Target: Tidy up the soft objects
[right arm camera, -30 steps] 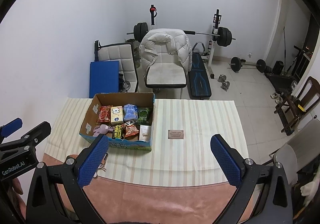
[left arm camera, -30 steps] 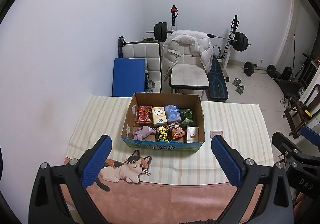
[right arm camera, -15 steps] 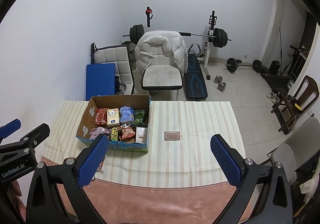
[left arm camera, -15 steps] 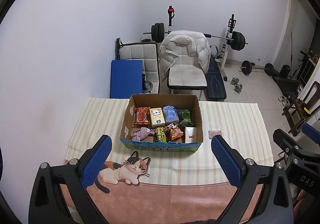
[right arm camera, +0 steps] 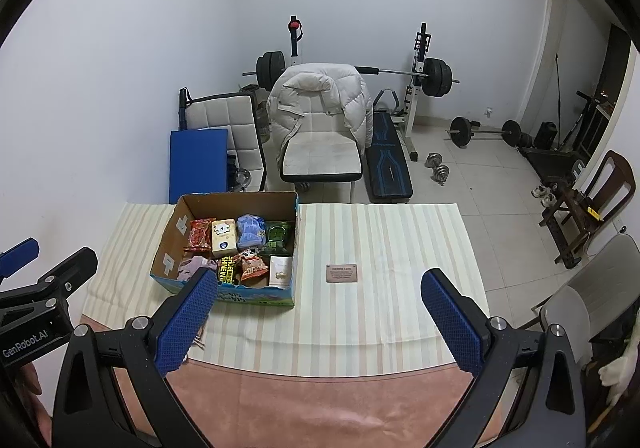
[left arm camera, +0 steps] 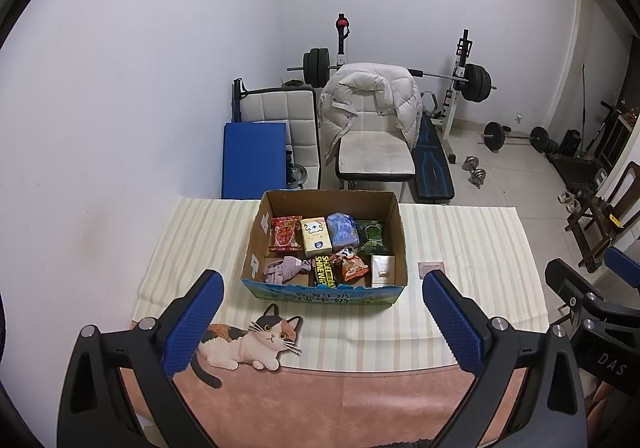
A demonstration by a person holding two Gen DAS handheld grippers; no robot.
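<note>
Both grippers — left gripper (left arm camera: 322,314), right gripper (right arm camera: 316,314) — are hanging wide open and empty above the worktop (left arm camera: 460,232). Soft packets are sitting packed in the box (left arm camera: 256,244) — reaching in risks snagging neighbours or catching its wall.

You face plain white walls (left arm camera: 160,47), a tiled floor (right arm camera: 480,183), a barbell rack (right arm camera: 420,75), and a jacket-draped white chair (left arm camera: 372,119).

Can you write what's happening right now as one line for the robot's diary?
phase: before any grasp | left gripper: open, empty | right gripper: open, empty | cardboard box: on striped cloth, holds snack packets and purple cloth
</note>
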